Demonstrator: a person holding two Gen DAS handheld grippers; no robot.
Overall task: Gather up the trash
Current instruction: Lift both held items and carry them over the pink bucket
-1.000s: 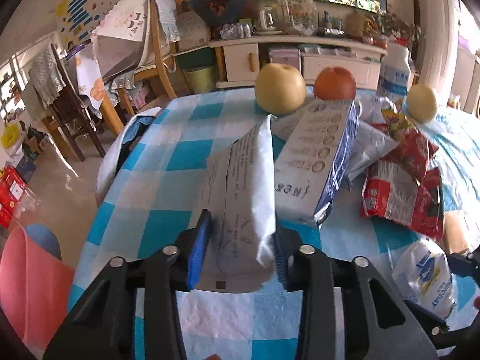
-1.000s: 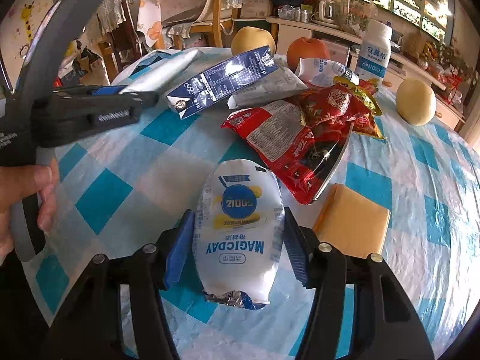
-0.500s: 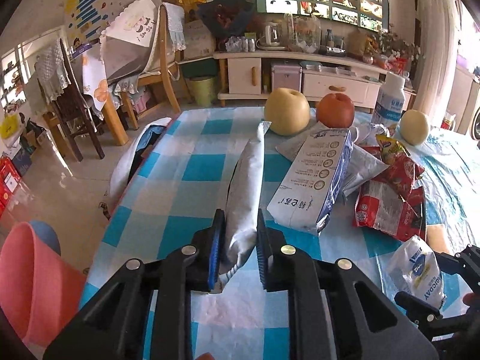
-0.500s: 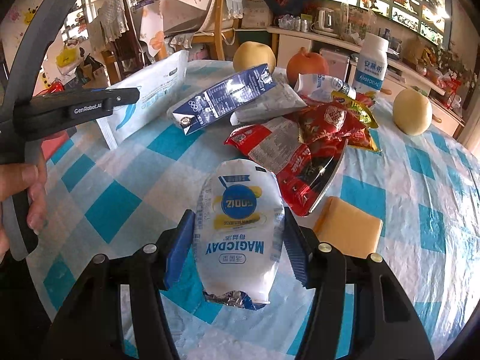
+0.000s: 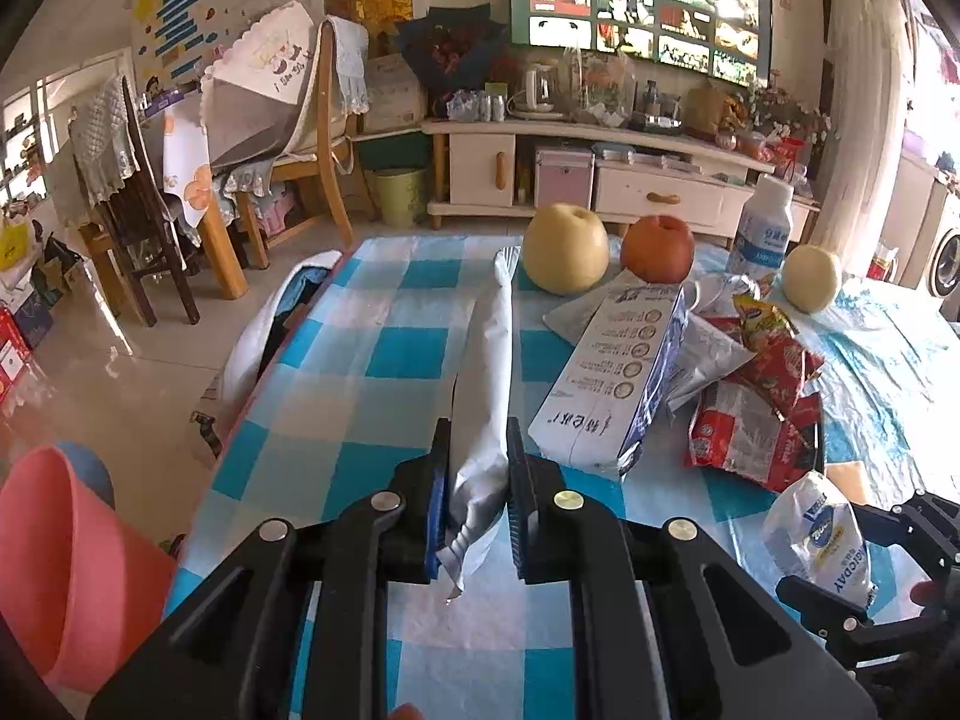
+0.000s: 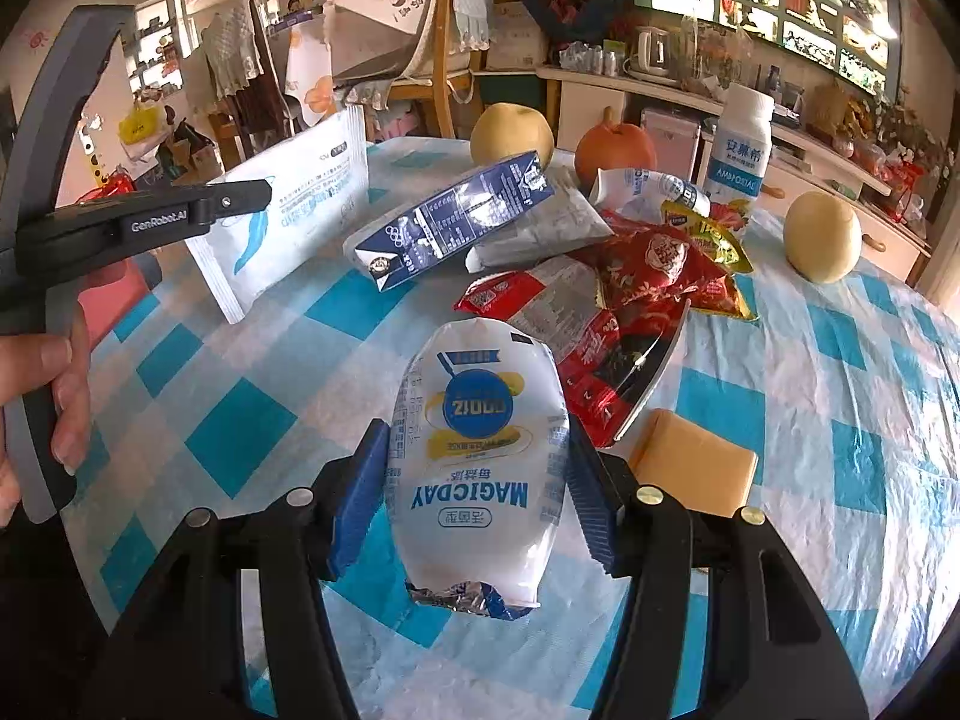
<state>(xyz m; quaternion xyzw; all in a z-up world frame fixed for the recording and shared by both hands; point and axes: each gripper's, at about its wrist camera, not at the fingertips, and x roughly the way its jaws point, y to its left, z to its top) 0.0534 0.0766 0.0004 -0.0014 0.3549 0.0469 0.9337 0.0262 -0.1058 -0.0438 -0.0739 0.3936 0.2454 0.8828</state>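
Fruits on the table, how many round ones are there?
3. A yellow pear at the far edge, an orange-red fruit right of it, and another yellow pear alone farther right. The wrapper pile could hide more.

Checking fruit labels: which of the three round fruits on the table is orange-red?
The middle fruit, between the two pale yellow ones, just left of the white bottle.
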